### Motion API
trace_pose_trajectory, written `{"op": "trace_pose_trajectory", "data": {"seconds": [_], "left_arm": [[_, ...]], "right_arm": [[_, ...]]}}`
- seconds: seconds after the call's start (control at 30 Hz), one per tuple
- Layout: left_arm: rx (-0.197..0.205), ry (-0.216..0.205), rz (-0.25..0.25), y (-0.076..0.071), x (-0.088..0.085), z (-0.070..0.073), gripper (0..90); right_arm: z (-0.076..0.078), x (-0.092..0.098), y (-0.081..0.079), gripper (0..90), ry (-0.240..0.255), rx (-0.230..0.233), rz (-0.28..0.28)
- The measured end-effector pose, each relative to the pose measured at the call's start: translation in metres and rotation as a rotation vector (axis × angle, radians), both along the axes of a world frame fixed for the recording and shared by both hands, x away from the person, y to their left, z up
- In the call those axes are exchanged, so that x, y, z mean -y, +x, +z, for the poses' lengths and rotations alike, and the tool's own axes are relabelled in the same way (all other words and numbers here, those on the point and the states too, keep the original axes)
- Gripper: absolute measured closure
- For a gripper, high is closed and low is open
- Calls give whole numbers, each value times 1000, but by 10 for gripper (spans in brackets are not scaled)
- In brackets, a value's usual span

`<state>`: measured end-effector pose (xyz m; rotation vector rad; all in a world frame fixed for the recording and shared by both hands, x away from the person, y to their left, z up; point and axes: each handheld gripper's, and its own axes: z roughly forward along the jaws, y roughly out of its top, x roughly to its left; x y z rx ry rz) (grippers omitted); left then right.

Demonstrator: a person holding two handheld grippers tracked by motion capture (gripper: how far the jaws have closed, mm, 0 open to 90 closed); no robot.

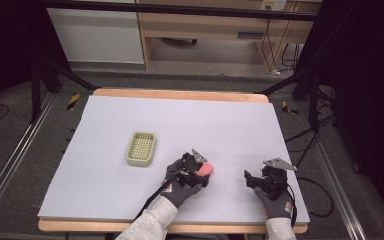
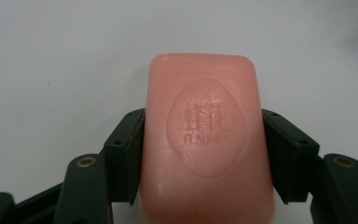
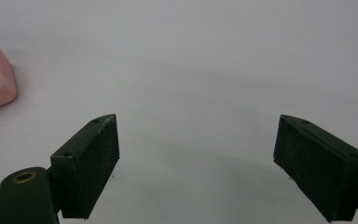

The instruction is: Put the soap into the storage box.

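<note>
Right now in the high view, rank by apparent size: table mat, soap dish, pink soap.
1. Table mat, largest by far.
2. Soap dish, the pale green slotted tray.
3. Pink soap, smallest, though the left tongs hide part of it.

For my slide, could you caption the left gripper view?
Left gripper clamps a pink embossed soap bar above the pale table.

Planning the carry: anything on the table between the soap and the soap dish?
Nothing. In the high view, bare table lies between the soap, held in the left tool, and the soap dish.
</note>
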<state>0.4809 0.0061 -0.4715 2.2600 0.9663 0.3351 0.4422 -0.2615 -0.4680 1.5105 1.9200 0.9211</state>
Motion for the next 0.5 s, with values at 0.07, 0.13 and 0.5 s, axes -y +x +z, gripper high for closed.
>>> {"op": "trace_pose_trajectory", "data": {"seconds": [0.07,0.13,0.5], "left_arm": [[0,-1,-2,0,0,0,371],[-2,-1,-8,0,-2,2,371],[4,-18,-32,-5,-9,15,372]], "right_arm": [[0,0,0,144,3,-2,-2],[0,0,0,144,3,-2,-2],[0,0,0,144,4,-1,-4]]}}
